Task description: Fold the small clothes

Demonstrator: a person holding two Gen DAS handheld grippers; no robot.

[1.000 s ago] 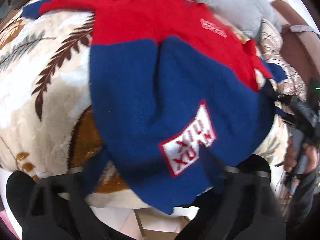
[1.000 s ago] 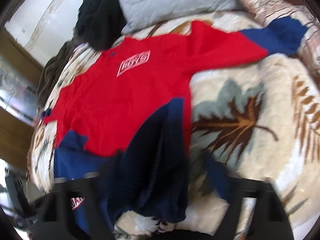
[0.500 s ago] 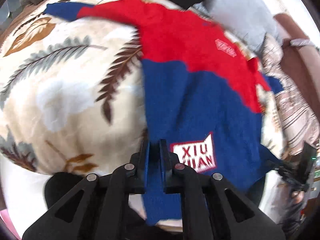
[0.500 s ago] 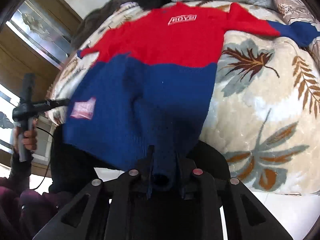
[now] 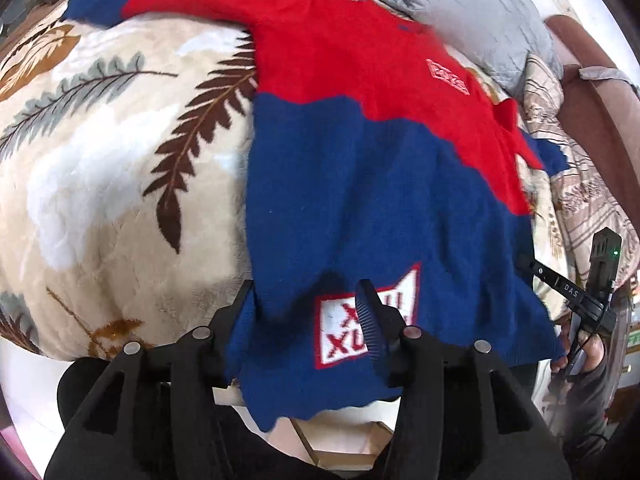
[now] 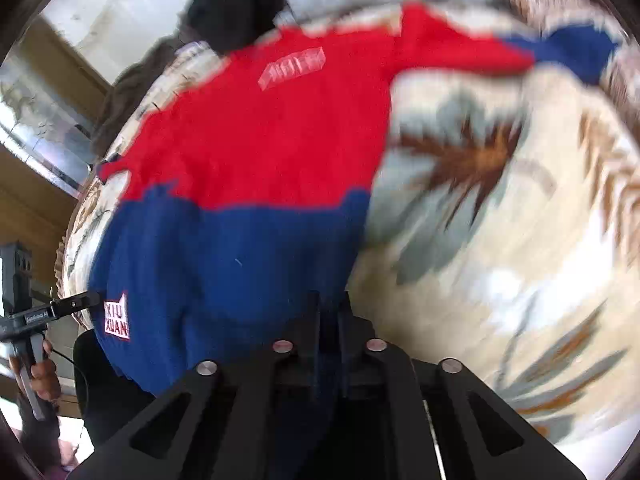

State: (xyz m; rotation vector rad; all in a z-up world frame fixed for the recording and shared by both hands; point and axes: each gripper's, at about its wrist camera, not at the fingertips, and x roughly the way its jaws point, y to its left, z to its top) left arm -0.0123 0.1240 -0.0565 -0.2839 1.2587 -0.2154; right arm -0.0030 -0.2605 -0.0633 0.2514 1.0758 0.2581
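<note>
Left gripper [image 5: 306, 320], pinched half a second ago, is opening astride the sweater [image 5: 360, 184] hem; right gripper [image 6: 329, 316] clamps its corner; spreading flat; next, fold a sleeve.

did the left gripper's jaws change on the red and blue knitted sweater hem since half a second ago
Yes: the left gripper, then pinched shut on the red and blue knitted sweater beside its white patch, is opening, hem between its fingers.
</note>
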